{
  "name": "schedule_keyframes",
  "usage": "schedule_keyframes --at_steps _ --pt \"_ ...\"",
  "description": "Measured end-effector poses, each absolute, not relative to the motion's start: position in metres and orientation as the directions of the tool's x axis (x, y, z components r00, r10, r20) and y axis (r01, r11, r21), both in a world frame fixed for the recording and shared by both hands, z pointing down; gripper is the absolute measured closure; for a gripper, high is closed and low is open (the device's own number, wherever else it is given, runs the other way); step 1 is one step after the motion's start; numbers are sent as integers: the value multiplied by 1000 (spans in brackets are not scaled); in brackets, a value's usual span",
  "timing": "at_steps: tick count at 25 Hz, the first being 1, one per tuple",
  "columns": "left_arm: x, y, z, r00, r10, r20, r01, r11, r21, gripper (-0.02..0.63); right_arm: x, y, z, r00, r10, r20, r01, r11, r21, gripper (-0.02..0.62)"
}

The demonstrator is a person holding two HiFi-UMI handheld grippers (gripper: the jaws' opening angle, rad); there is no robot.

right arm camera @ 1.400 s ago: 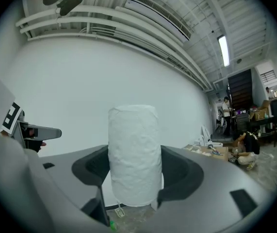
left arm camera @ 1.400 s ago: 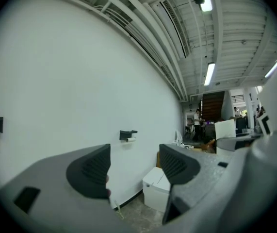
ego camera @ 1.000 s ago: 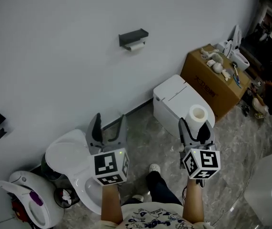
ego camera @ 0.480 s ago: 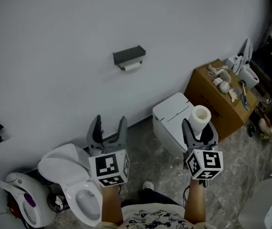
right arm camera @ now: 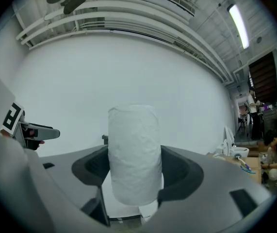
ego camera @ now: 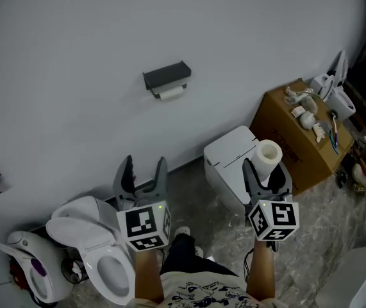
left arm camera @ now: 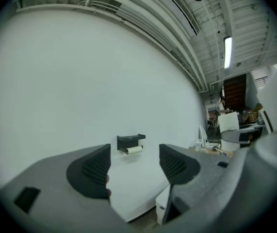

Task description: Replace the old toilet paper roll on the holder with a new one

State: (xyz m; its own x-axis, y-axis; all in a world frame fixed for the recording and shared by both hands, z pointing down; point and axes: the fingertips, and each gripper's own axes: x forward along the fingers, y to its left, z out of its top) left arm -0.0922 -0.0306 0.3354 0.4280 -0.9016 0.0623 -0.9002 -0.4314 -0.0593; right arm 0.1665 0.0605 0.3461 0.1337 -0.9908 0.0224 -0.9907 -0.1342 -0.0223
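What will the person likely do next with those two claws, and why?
Probably reach the open, empty left gripper toward the thin old roll on the wall holder, since the right gripper is full, clamping the new roll.

We wear a pale shirt (ego camera: 202, 294) printed with dark line drawings. Above the shirt, our dark grey left gripper (ego camera: 144, 165) and right gripper (ego camera: 264, 171) each carry a white cube (ego camera: 144, 226) with black square markers. Dark trousers (ego camera: 183, 258) and a white shoe (ego camera: 183, 233) show between them.

New roll (ego camera: 267, 156) upright in R jaws; old roll (ego camera: 170, 93) on wall holder (ego camera: 165, 75).
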Motion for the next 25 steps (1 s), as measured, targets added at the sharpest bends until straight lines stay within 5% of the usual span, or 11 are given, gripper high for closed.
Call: schedule_keyframes --at_steps 25 --pt "-42 -230 326 376 -926 33 -924 -377 -67 308 214 -159 336 57 -998 4 -998 -57 -10 288"
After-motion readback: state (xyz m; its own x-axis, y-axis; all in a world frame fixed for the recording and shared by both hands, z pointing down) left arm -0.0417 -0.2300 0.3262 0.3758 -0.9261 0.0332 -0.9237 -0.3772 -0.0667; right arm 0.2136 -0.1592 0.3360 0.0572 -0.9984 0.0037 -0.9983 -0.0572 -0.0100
